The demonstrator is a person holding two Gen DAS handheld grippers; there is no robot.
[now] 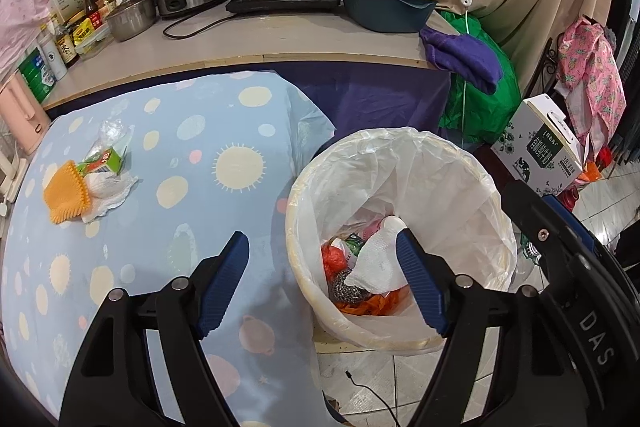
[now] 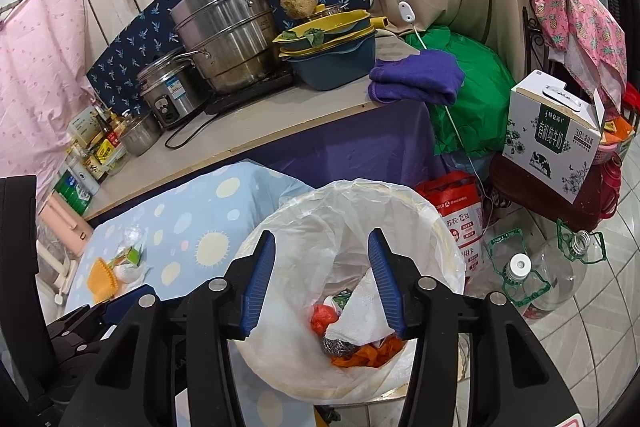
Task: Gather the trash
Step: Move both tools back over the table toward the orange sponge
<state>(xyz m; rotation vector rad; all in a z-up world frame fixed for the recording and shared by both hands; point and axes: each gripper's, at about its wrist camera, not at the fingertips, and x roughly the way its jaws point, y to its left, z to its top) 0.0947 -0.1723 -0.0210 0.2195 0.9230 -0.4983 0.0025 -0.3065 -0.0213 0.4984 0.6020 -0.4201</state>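
Note:
A cream trash bin (image 1: 352, 329) (image 2: 448, 243) lined with a clear bag stands beside the low table. Inside lie a white paper towel (image 1: 374, 263) (image 2: 360, 315), a steel scourer (image 1: 344, 287), red and orange scraps. On the table's blue spotted cloth (image 1: 180, 211) lies a pile: an orange bristled scrubber (image 1: 66, 193) (image 2: 102, 279), a green carton (image 1: 108, 161), crumpled clear plastic (image 1: 112, 131) and white tissue (image 1: 110, 195). My left gripper (image 1: 322, 253) is open and empty, straddling the bin's left rim. My right gripper (image 2: 322, 251) is open and empty above the bin.
A counter (image 1: 248, 43) behind holds steel pots, a rice cooker, stacked basins and bottles. A purple cloth (image 1: 464, 57) hangs off its corner over a green bag. A milk carton box (image 2: 556, 135), a red bag and empty plastic bottles (image 2: 528, 279) stand on the tiled floor right of the bin.

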